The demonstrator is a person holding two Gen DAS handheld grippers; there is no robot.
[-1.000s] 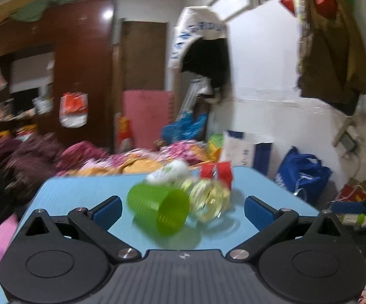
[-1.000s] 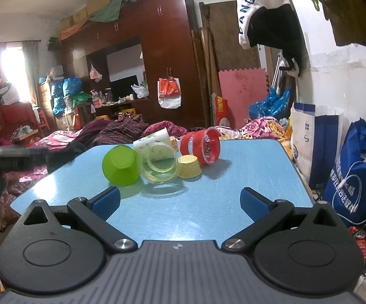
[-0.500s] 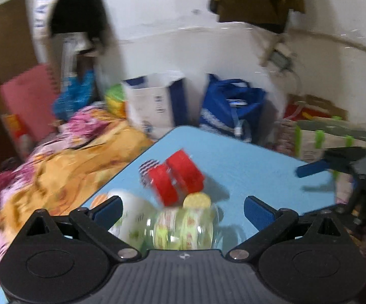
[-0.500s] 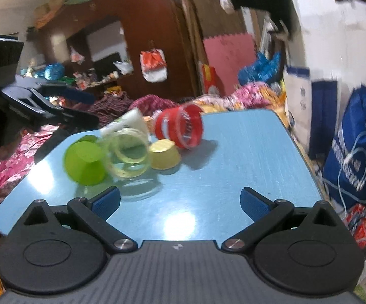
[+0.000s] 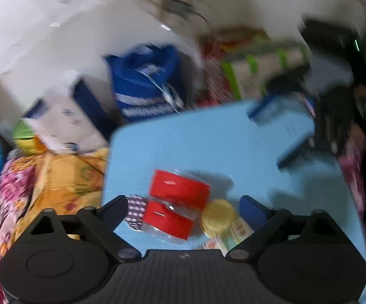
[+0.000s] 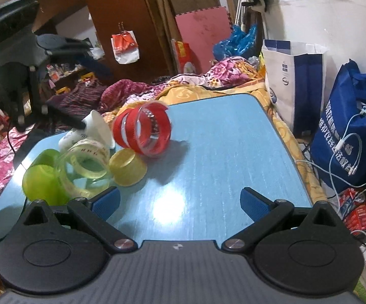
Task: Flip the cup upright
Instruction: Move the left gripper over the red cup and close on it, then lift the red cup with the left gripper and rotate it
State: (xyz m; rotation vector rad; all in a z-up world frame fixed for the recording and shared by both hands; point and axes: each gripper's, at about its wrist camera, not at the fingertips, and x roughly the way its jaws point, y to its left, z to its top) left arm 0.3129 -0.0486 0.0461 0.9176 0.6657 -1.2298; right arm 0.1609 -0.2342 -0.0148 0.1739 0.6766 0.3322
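Hovering above the far side of the blue table, jaws spread wide and empty: the left gripper, swung round since a second ago, when it faced the green cup side-on from table height. Now looks down on the red-banded cup, lying on its side just ahead between the fingertips, with the yellow cup just right of it and a printed clear cup partly hidden under the right finger. Badly blurred view. Seen from the right wrist as a dark shape up at the left, with one finger reaching down to the white cup; whether touching, cannot tell.

Held low over the near edge of the table, likewise wide open and gripping nothing: the right gripper. Closer in and tilted further down than a second ago. Ahead and to the left, all tipped over in a cluster: green cup nearest, beside the left fingertip, base toward the camera; printed clear cup against it; yellow cup bottom-up just beyond; red-banded cup farther ahead, mouth toward the camera. None upright yet. Cluster itself much as before, only nearer in view.

Off to the right beyond the table, a white bag and a blue bag.
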